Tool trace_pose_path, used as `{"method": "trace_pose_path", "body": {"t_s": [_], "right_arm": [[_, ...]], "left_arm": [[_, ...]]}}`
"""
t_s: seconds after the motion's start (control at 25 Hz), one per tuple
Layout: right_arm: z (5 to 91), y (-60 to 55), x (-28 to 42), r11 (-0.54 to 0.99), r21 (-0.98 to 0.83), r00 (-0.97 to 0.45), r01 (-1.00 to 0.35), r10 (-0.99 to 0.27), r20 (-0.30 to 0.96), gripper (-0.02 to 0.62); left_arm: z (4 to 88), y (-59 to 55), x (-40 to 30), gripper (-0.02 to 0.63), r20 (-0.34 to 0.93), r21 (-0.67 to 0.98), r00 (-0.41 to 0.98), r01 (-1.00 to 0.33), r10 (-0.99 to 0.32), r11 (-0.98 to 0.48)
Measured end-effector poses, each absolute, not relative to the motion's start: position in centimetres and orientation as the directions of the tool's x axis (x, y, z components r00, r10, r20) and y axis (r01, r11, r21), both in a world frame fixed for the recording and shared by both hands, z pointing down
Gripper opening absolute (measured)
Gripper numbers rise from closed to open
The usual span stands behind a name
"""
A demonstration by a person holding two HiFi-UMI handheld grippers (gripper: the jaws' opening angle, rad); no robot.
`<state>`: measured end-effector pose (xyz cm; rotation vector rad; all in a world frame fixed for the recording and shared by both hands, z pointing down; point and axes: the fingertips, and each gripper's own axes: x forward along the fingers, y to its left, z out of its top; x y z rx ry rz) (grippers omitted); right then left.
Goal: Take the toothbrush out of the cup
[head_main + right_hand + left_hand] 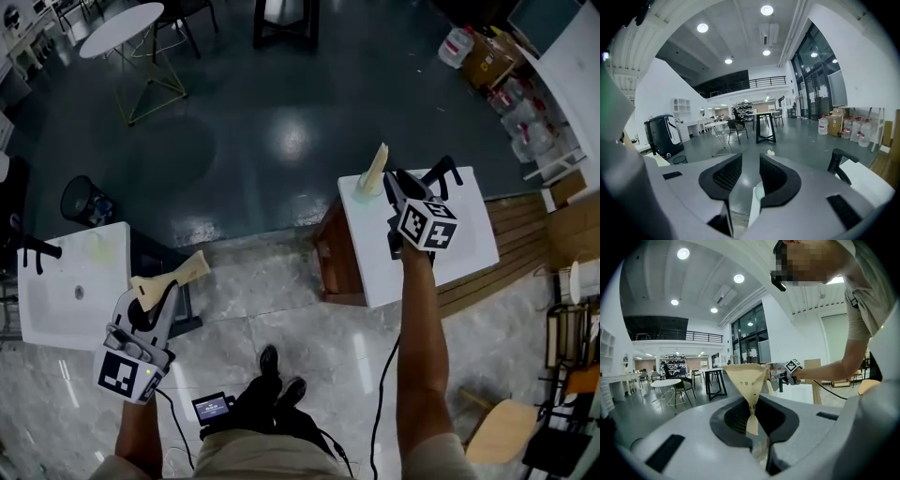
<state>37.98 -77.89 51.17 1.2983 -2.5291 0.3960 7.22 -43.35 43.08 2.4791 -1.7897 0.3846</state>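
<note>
My left gripper (pixel 153 302) is shut on a cream, fan-shaped paper-like piece (pixel 178 274) beside the white sink counter (pixel 56 309). In the left gripper view that piece (pixel 746 380) stands pinched between the pads, widening upward, with small print on it. My right gripper (pixel 394 185) is over the far left corner of the white counter (pixel 459 253), its jaws open with nothing between them. Just left of it a tall cream tapered thing (pixel 376 167) stands in a pale green cup (pixel 362 187). I cannot tell whether it is the toothbrush. A pale edge (pixel 756 202) shows low in the gap of my right gripper (pixel 744 176).
A black tap (pixel 444 173) stands on the right counter, right of my gripper, and shows in the right gripper view as tap (pixel 841 165). Another black tap (pixel 37 251) is at the left sink. Water jugs (pixel 520 112) and boxes stand far right; a round table (pixel 122 28) far left.
</note>
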Motion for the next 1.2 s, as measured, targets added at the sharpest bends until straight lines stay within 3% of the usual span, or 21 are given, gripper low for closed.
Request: {"method": "trace_pose_path", "body": {"t_s": [0.8,1.0,1.2], "right_arm": [[63.6,-87.2,37.4,0.490,-0.063,-0.447,-0.869,-0.726,0.522,0.155],[64.2,-87.4,37.8,0.461,-0.043,-0.411,-0.887,-0.742,0.529,0.047],[63.2,-87.2,37.9,0.454,-0.039,-0.410,-0.890,-0.760,0.504,0.031]], "left_arm": [[50.6,-44.8,4.4,0.029,0.296,-0.024,0.281,-0.953,-0.913,-0.301],[50.6,-44.6,4.3,0.029,0.288,-0.006,0.277,-0.957,-0.917,-0.291],[50.4,-44.5,3.9,0.029,0.301,-0.018,0.247,-0.964,-0.921,-0.264]]}}
